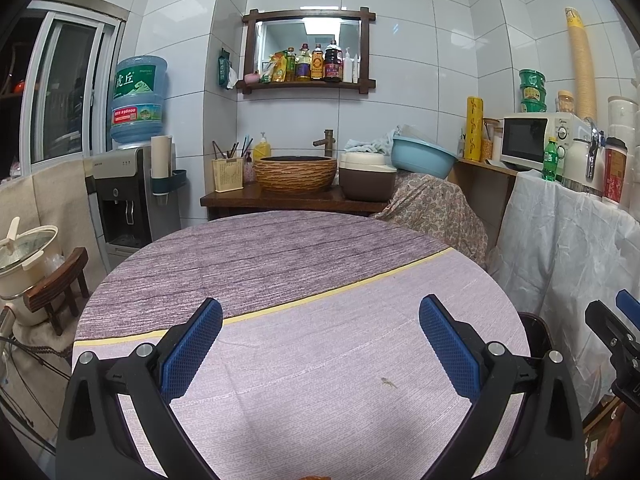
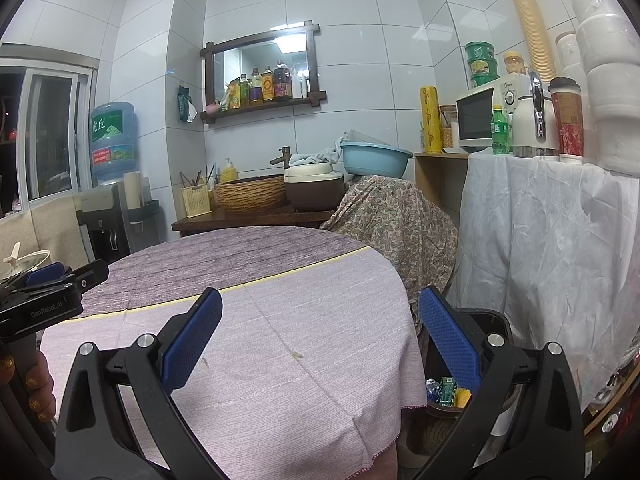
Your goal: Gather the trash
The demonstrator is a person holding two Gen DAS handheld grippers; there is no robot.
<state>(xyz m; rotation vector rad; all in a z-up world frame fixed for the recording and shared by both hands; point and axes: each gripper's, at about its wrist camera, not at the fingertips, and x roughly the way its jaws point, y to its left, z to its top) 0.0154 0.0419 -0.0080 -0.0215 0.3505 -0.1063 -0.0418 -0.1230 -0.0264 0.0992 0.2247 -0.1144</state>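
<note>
Hovering: both claws hang over the round surface [image 1: 280, 264] draped in a purple-and-lilac cloth, neither holding anything.
Left claw [image 1: 320, 352]: blue-padded fingers spread wide apart, empty, low centre of its own view.
Right claw [image 2: 320, 348]: fingers likewise wide apart and empty, straddling the cloth's right edge.
Trash on surface: a small brownish scrap [image 1: 388, 383] lies on the lilac half, lower right of centre in the left view; the right view shows a pale crumb [image 2: 297, 355] near mid-frame.
Trash already collected: colourful wrappers [image 2: 446, 390] sit in the dark round bin [image 2: 496, 318] at lower right, just beside the surface.
Step in hand: judged late, with only tiny bits left to pick.
Next move: lowering one claw onto a scrap with a fine pinch, since such flat bits may slip between the pads.
</note>
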